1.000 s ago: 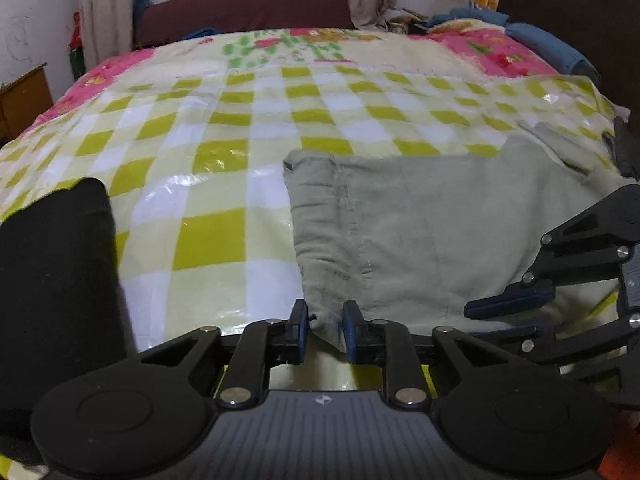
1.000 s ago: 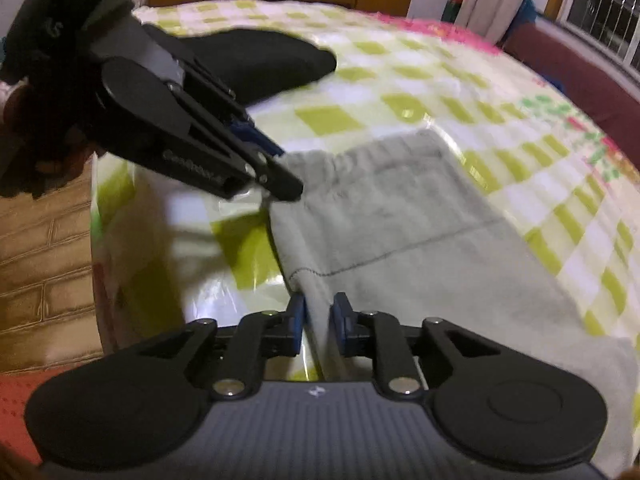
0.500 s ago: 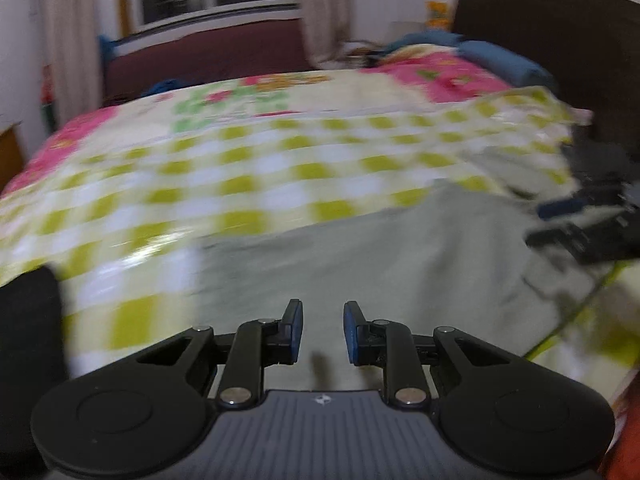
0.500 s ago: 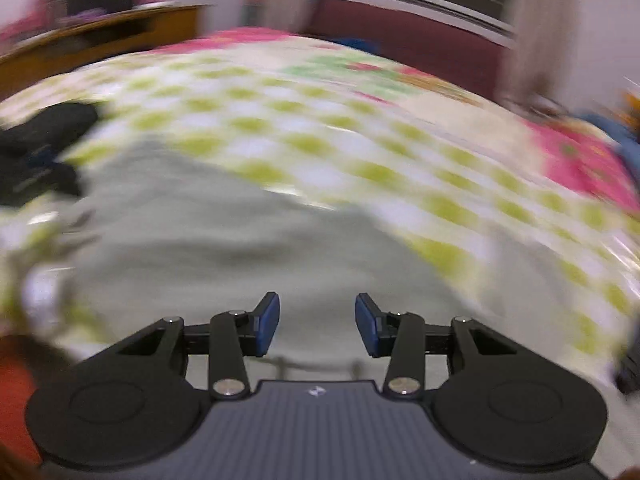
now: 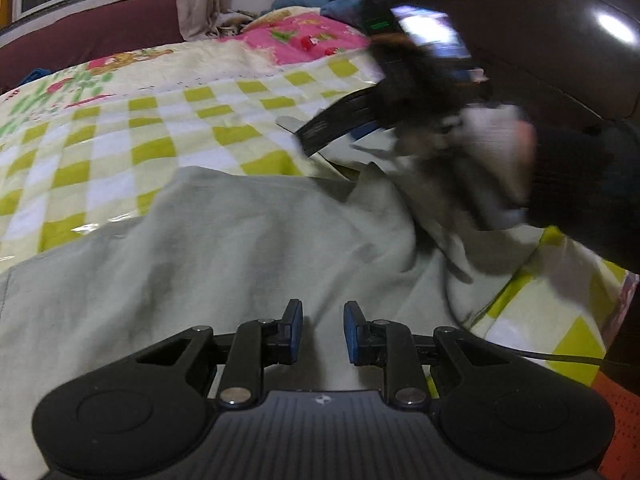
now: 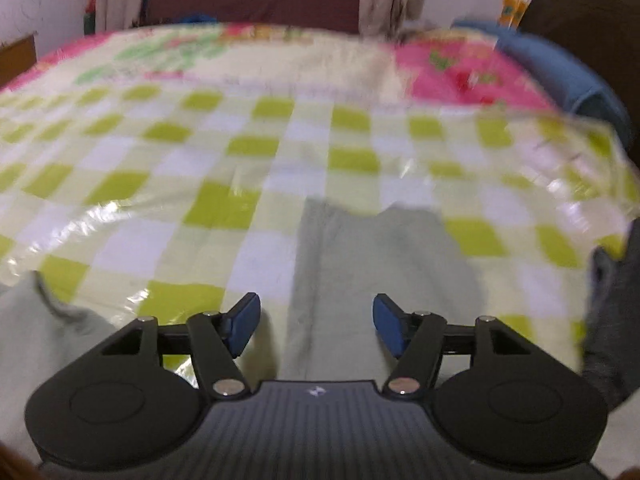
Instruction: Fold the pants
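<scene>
The pale grey-green pants (image 5: 224,248) lie spread on the checked bedspread (image 5: 120,136). My left gripper (image 5: 322,330) hovers just over the cloth, jaws a little apart and empty. In the right wrist view one pant leg end (image 6: 372,264) lies ahead on the bedspread (image 6: 248,148). My right gripper (image 6: 316,326) is wide open and empty above it. The right gripper body and the hand holding it (image 5: 432,92) show blurred at the upper right of the left wrist view, over the far part of the pants.
A dark headboard (image 5: 540,20) stands at the right. Pink floral bedding (image 5: 304,40) and a blue rolled blanket (image 6: 568,76) lie at the bed's head. A dark red sofa (image 6: 256,0) and curtains stand behind. A dark grey cloth (image 6: 612,292) hangs at the right edge.
Both grippers let go of the pants' near edge and opened. Both swung to the right along the bed; the right gripper opened wider and now faces a pant leg end.
</scene>
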`<state>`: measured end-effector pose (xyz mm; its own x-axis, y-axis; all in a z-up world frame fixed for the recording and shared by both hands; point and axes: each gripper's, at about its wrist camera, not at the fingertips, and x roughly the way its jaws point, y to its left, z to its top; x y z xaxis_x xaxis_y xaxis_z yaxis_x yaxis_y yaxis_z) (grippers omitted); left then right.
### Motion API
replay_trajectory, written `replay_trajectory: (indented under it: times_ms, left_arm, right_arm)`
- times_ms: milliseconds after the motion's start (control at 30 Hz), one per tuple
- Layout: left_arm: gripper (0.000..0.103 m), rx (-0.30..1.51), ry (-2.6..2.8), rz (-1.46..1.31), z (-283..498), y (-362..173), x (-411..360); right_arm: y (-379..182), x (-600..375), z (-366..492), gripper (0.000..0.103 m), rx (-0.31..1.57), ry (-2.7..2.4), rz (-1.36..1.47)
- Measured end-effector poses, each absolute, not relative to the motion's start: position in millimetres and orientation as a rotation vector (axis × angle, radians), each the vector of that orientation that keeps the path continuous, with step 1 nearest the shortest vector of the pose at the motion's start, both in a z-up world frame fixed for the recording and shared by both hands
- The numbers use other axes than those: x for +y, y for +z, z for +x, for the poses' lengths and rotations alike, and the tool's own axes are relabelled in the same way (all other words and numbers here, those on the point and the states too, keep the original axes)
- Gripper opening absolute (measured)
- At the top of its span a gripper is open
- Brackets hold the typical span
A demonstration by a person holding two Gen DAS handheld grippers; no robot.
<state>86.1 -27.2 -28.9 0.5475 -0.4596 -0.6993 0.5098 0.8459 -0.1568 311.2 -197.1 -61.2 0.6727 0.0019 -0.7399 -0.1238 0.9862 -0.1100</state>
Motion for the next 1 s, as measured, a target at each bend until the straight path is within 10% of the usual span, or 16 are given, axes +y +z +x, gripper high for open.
replay_trajectory:
  times_ms: [100,133,200,567,1000]
  left_arm:
    - [0.037,0.822,-0.579,0.090,86,-30,-36]
    - [0.037,0.826,-0.577,0.102,87,-30,-40]
    - [0.037,0.829,-0.578,0.116,85,-29,-43]
    - [0.039,0.804,-0.634,0.191,92,-24,-87]
    - [0.045,0.845,-0.662,0.335,86,-41,-135]
  right_arm:
    - [-69,-203,316,0.050,0.821,0.075,-0.153]
    - [-67,-213,316,0.020,0.831,0.057,-0.101]
    - [-61,-247,317,0.002,0.854,0.021,0.038]
    - [17,-419,176,0.001,0.516,-0.099,0.474]
    - [-39,-477,96,0.010,0.604,-0.275,0.492]
